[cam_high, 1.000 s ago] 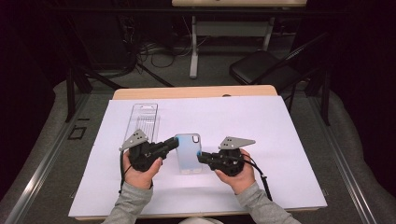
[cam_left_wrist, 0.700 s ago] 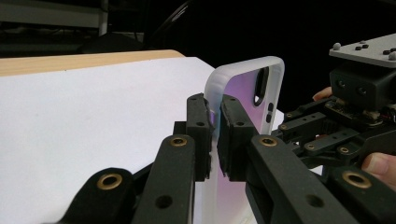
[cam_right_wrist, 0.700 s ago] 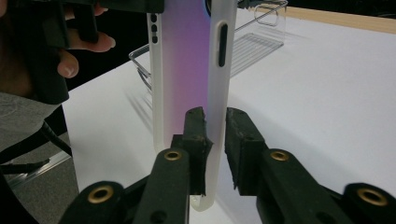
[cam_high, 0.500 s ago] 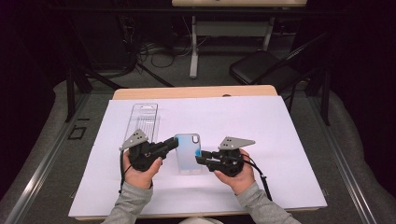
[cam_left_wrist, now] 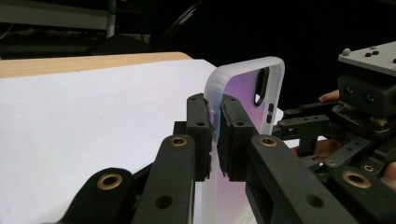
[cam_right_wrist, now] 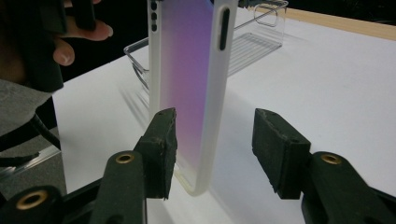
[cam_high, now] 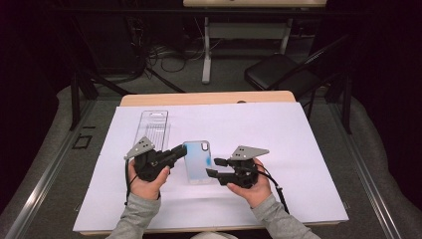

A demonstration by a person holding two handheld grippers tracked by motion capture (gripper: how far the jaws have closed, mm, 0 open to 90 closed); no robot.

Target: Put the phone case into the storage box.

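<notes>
White paper covers the table (cam_high: 298, 149) in a dark room, and the work sits near the person's edge of it. From where I stand, the left tongs (cam_left_wrist: 214, 135) have their jaws pinched on the long edge of a frosted phone case (cam_left_wrist: 243, 88), holding it up off the paper; in the left gripper view the case stands between the two pads with its camera cut-out at the far end. The right tongs (cam_right_wrist: 212, 144) stand wide open around the opposite end of the same case (cam_right_wrist: 187, 70): one jaw is close beside its face, the other well apart, and neither presses on it. I'd guess the left side is steadying the case so the right can take a grip on the free end, perhaps to flex or turn it.

Seen from above, the case (cam_high: 196, 162) lies between the two tongs, left (cam_high: 175, 153) and right (cam_high: 215, 167). Beyond the left hand, a clear plastic package tray (cam_high: 152, 130) lies flat on the paper, apart from the case. Past the wooden far edge of the table are a dark chair (cam_high: 278, 74), desk legs and loose cables on the floor.
</notes>
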